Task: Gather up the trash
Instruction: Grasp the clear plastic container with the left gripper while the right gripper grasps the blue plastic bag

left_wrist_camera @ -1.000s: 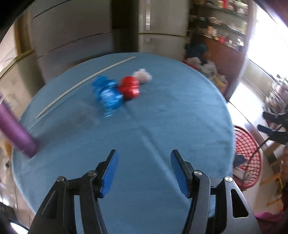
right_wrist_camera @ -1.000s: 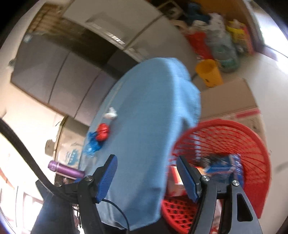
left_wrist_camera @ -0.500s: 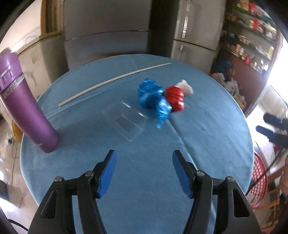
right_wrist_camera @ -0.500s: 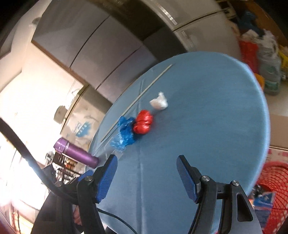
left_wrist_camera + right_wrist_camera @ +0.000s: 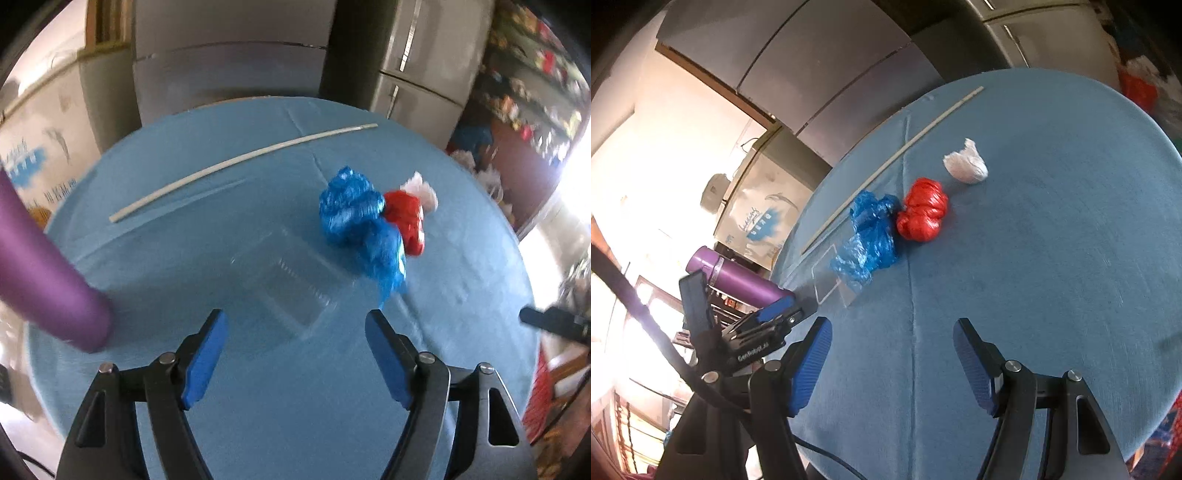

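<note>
On the round blue table (image 5: pixel 295 406) (image 5: pixel 1052 258) lie a crumpled blue plastic bag (image 5: pixel 360 225) (image 5: pixel 870 236), a red plastic wad (image 5: pixel 406 218) (image 5: pixel 923 214), a white crumpled wad (image 5: pixel 423 190) (image 5: pixel 966 164) and a clear plastic tray (image 5: pixel 291 288) (image 5: pixel 831 277). My left gripper (image 5: pixel 295 343) hovers just short of the clear tray, its jaws opening with nothing between them. It also shows at the left in the right wrist view (image 5: pixel 768 317). My right gripper (image 5: pixel 892 354) is open and empty over the table's near part.
A purple bottle (image 5: pixel 40 280) (image 5: pixel 735 275) stands at the table's left edge. A long white stick (image 5: pixel 240 162) (image 5: pixel 894 158) lies across the far side. A red basket (image 5: pixel 535 398) sits off the table's right edge. Grey cabinets and a fridge stand behind.
The left gripper moved closer to the clear tray and its jaws spread wider. The right gripper swung from the red basket over to the table, and the trash looms larger in its view.
</note>
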The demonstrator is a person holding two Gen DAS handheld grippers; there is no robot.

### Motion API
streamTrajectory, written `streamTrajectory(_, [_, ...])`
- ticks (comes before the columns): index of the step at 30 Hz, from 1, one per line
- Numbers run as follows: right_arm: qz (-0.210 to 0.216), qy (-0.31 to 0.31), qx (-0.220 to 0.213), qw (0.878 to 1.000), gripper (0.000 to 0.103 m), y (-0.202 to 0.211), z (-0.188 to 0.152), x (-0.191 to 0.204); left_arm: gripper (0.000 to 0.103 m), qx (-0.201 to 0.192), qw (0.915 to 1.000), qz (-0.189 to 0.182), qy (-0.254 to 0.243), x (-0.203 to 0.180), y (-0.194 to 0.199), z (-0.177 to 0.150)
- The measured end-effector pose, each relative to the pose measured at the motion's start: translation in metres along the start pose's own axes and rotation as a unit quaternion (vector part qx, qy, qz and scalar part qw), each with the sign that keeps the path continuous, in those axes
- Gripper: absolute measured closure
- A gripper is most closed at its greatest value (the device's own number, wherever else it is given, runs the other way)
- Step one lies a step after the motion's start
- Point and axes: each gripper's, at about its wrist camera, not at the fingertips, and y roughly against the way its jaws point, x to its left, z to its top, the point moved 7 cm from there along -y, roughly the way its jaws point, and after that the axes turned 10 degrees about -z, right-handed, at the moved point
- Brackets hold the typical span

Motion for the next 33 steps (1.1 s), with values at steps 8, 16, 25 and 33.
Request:
streamTrajectory(8, [-0.002, 0.002, 0.012, 1.000, 0.031, -0.020, 0.006, 0.008, 0.026, 0.020, 0.9996, -0.014, 0.015, -0.006, -0.031, 0.000])
streamTrajectory(16, [-0.005, -0.008, 0.015, 1.000, 0.031, -0.028, 0.010, 0.000, 0.026, 0.016, 0.9933, -0.050, 0.103, 0.014, -0.025, 0.024])
streamTrajectory(25, [-0.007, -0.003, 0.005, 1.000, 0.031, -0.025, 0.014, -0.001, 0.026, 0.064, 0.9758, -0.019, 0.208, 0.026, -0.058, 0.025])
streamTrajectory(33, [-0.020, 0.014, -0.008, 1.000, 0.033, -0.023, 0.028, 0.005, 0.043, 0.071, 0.9762, -0.021, 0.204, 0.030, -0.054, 0.008])
